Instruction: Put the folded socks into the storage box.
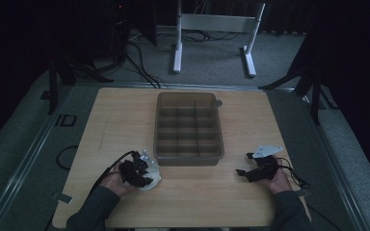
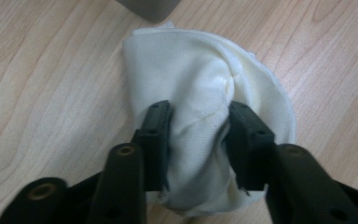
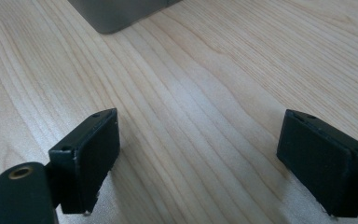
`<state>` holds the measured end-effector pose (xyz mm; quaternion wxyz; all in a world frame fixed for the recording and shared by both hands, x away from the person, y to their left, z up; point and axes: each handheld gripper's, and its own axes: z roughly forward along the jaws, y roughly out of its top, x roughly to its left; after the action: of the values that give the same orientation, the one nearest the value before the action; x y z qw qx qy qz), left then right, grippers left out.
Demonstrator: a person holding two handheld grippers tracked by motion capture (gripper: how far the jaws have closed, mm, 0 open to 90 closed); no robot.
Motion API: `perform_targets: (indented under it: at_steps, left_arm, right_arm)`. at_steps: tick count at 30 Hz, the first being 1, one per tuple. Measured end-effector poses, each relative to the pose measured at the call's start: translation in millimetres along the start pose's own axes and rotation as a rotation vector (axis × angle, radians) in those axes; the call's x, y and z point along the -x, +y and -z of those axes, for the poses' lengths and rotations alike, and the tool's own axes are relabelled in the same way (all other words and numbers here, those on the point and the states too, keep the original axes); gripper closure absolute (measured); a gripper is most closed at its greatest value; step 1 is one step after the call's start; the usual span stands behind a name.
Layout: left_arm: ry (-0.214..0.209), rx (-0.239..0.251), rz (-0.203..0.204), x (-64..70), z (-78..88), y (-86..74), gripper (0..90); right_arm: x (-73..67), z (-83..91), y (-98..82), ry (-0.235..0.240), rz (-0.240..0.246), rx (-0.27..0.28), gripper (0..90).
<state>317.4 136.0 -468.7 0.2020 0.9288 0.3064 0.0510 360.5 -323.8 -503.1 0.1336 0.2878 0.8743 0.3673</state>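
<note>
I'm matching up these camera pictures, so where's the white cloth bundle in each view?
High view: white cloth bundle at lower left, under the left gripper.
Left gripper view: centre, pinched between the jaws.
Right gripper view: not in it.
Shared landmark: the grey divided bin, at top edge, at top.

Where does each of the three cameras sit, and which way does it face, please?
High view: above the person's side, facing forward and down on the table and tray; forearms, left gripper and right gripper show.
Left gripper view: on the left gripper, facing down its jaws, pressed on a white cloth.
Right gripper view: on the right gripper, facing along its open jaws over bare table.
Shared: both gripper views catch a tray corner.
</note>
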Motion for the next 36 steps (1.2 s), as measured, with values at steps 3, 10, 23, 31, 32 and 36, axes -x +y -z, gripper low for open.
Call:
perform_targets:
  at_steps: [3,10,23,31,32,36]
  left_arm:
    - [0.003,-0.006,-0.011,0.9,0.2,1.0,69.3]
    - [-0.016,-0.012,-0.026,0.2,2.7,2.0,71.6]
    - [-0.012,0.031,-0.035,-0.9,19.1,0.7,71.4]
    - [-0.021,0.051,-0.035,-5.0,29.5,-0.1,71.4]
    - [-0.021,0.05,-0.038,-5.6,30.5,-0.1,71.4]
    - [-0.023,0.057,-0.038,-6.5,33.5,-0.4,71.4]
  right_arm:
    - [0.0,0.0,0.0,0.0,0.0,0.0,12.6]
    - [0.1,0.0,0.0,0.0,0.0,0.0,12.6]
    - [0.1,0.0,0.0,0.0,0.0,0.0,12.6]
    - [0.0,0.0,0.0,0.0,0.0,0.0,12.6]
    - [0.1,0.0,0.0,0.0,0.0,0.0,12.6]
    - [0.1,0.0,0.0,0.0,0.0,0.0,12.6]
